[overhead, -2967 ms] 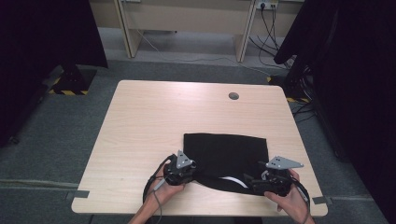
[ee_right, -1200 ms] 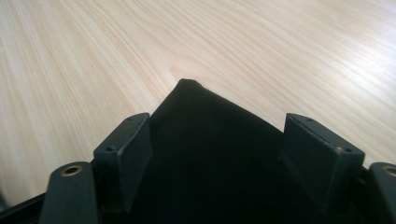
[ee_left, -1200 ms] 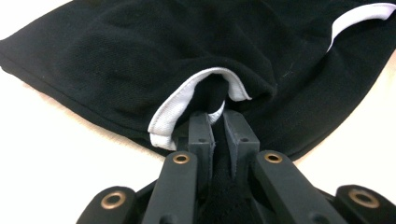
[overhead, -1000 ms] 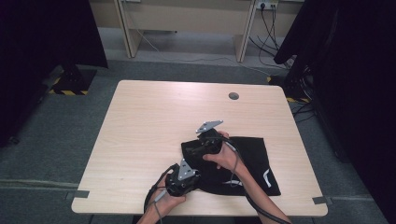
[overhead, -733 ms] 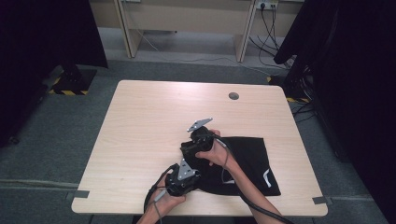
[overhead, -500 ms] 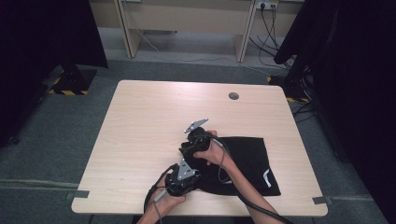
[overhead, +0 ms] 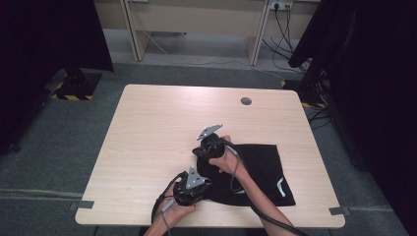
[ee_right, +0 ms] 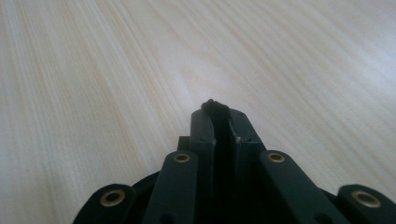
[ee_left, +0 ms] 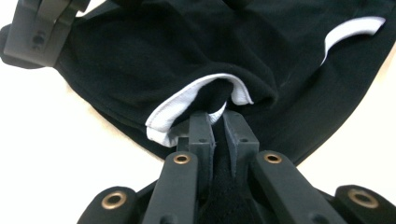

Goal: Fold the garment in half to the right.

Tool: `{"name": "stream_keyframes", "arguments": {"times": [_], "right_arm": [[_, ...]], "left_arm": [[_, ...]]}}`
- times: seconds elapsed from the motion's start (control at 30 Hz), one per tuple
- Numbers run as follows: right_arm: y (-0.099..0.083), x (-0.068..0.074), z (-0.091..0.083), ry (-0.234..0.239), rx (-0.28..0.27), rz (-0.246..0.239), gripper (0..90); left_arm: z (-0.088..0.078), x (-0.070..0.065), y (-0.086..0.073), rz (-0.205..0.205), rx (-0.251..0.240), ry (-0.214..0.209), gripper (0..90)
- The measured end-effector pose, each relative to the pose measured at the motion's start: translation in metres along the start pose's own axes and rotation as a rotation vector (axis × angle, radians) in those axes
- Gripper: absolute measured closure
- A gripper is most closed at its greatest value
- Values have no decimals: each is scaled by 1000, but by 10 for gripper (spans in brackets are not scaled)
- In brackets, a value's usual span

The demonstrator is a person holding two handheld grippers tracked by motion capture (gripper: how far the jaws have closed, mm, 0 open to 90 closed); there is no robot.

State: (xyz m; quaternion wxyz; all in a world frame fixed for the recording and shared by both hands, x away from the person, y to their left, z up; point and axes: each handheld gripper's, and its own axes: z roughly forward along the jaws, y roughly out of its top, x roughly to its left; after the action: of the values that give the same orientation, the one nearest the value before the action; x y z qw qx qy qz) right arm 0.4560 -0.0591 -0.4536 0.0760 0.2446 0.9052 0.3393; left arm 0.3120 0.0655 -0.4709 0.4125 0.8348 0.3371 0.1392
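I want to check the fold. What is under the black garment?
Under the black garment lies the wooden table. Whether anything else lies beneath cannot be seen, because the cloth covers it.

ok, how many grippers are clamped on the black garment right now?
2. The left gripper pinches the black garment at its white-trimmed near edge; the right gripper has just closed on a nub of fabric at the garment's far-left corner.

From my remote station, the garment [overhead: 260,169] lies on the table [overhead: 162,128], in its near right part. The left gripper [overhead: 193,183] sits at the garment's near left edge, near the table's front edge. The right gripper [overhead: 209,146] sits behind it, at the garment's far left corner. A cable port [overhead: 246,101] lies in the tabletop well behind the garment, toward the far edge.
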Motion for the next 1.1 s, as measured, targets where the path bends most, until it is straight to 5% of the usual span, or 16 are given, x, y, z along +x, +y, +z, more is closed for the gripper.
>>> {"name": "stream_keyframes", "arguments": {"times": [0.4, 0.47, 0.57, 0.9, 1.1], "right_arm": [[6, -8, -56, -14, -151, 21, 836], [3, -10, -66, -19, -172, 29, 837], [-2, -15, -82, -35, -208, 47, 837], [-38, -33, -134, -101, -288, 99, 837], [-66, -50, -143, -106, -290, 156, 837]], "left_arm": [[-19, -5, 30, 32, -72, -16, 830], [-20, -8, 42, 78, -86, -4, 830], [-18, -17, 56, 87, -96, -27, 830], [7, -49, 91, 140, -111, -92, 829], [30, -62, 100, 147, -91, -124, 825]]}}
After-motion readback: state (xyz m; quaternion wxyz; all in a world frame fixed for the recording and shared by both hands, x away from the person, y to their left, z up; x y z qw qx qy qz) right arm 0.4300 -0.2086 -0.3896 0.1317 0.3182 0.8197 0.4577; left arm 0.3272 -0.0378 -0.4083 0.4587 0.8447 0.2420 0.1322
